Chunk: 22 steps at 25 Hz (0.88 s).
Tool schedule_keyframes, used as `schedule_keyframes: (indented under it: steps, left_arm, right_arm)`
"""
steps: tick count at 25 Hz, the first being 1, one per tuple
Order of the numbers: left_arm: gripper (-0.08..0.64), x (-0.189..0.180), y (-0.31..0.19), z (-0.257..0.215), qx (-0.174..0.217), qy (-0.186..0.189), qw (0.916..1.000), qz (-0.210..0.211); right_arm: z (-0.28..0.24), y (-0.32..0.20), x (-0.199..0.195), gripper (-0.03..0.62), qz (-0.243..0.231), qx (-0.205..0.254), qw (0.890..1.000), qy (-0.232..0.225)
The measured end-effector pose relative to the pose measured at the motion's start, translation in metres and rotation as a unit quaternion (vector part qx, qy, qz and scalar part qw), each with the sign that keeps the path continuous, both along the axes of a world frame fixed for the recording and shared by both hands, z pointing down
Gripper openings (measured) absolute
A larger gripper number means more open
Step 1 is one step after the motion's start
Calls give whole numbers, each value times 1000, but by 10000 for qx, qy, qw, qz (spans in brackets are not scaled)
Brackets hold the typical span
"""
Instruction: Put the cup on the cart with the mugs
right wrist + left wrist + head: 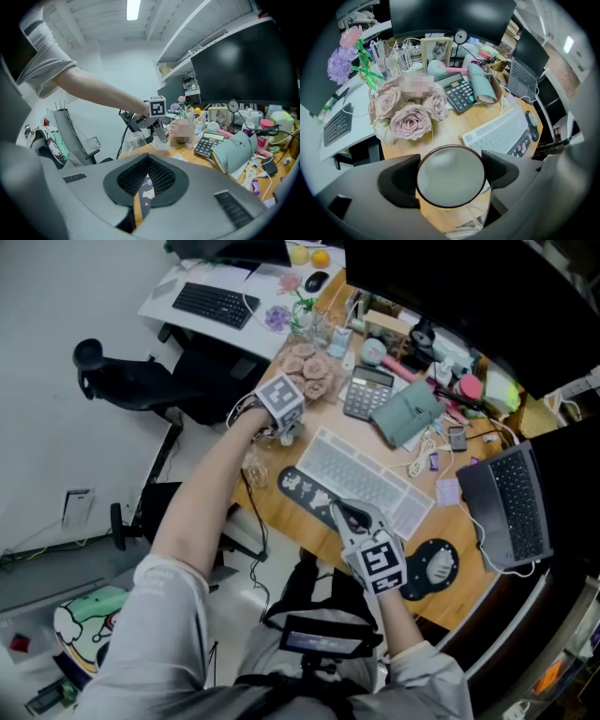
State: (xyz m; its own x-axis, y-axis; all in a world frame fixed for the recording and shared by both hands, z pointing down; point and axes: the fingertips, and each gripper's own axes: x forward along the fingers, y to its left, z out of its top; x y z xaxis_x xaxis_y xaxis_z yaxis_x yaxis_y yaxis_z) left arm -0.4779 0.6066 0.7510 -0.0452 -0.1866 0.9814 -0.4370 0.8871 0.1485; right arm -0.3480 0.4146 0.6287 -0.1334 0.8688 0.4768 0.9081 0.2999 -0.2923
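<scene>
The cup (450,176) sits between the left gripper's (451,174) fingers (401,180), which grasp it at the rim, near the bench (445,133) edge by the roses (410,119). Its base is hidden. The right gripper's (147,180) fingers are clenched and empty.

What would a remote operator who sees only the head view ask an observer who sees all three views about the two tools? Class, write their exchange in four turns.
Operator: Is anything between the jaws of the left tool?
Observer: Yes. The left gripper view shows a round cup between them, with a jaw against its rim on each side.
Operator: And the right tool?
Observer: The right gripper view shows its jaws together with nothing between them.
</scene>
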Motion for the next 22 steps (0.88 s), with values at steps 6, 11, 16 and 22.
schedule_keyframes:
  steps: [6, 11, 16, 22]
  left_arm:
    - [411, 9, -12, -46, 171, -349, 9992, 105]
    - [411, 16, -20, -96, 352, -1071, 9936, 108]
    - [411, 31, -31, -138, 739, -2084, 9750, -196]
    - [411, 48, -41, -183, 952, -3427, 9332, -511]
  right_arm:
    - [-16, 2, 3, -11, 47, -11, 9998, -189]
    - [-35, -1, 7, -11, 206, 39, 9992, -335]
    - [-56, -14, 12, -11, 487, 116, 9976, -472]
    - [-69, -32, 19, -11, 809, 204, 9939, -718]
